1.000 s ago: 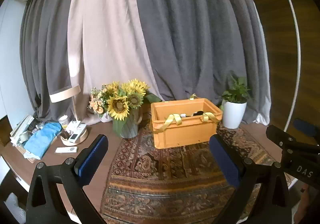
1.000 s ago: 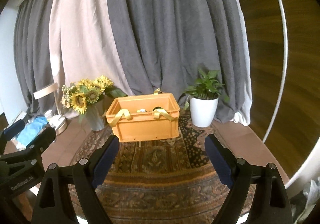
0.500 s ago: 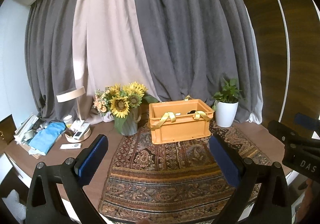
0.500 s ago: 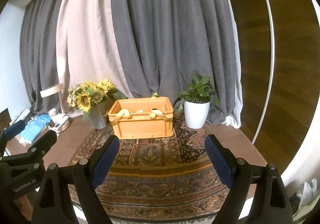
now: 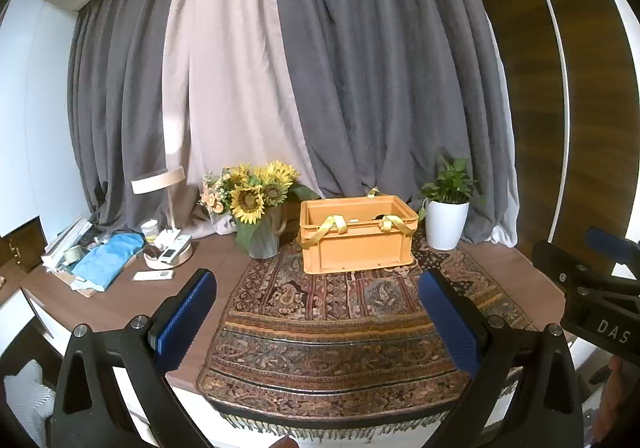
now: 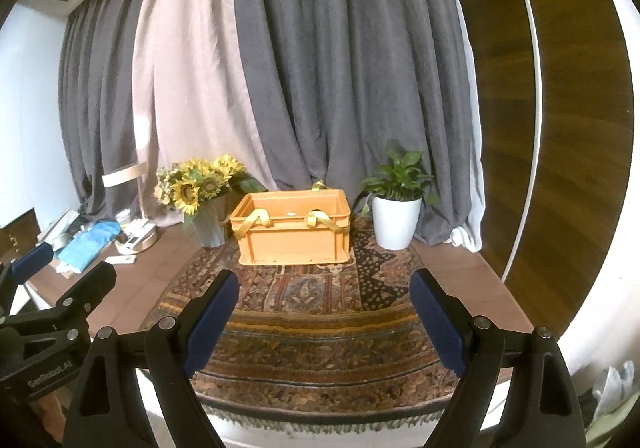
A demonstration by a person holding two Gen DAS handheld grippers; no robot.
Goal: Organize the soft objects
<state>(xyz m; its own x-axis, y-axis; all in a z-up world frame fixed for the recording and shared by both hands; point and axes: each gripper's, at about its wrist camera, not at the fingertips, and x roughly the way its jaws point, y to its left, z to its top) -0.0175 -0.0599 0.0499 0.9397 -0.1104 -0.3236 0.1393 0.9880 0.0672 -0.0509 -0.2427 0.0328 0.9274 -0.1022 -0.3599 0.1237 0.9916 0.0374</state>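
An orange crate [image 5: 357, 236] with yellow strap handles [image 5: 334, 224] stands on a patterned rug [image 5: 340, 328] at the back of the table; it also shows in the right wrist view [image 6: 294, 234]. Something dark lies inside it, mostly hidden. My left gripper [image 5: 318, 318] is open and empty, held back from the table's front edge. My right gripper [image 6: 324, 322] is open and empty, likewise back from the edge. Each gripper shows at the side of the other's view, the right one [image 5: 592, 288] and the left one [image 6: 52, 296].
A vase of sunflowers [image 5: 256, 208] stands left of the crate and a white potted plant [image 5: 446, 216] right of it. A lamp [image 5: 164, 192], a blue cloth [image 5: 108, 260], remotes and clutter fill the table's left end. Grey and beige curtains hang behind.
Both grippers have drawn back from the table and risen, so the crate looks smaller and the rug's front fringe has come into view. Both stay open.
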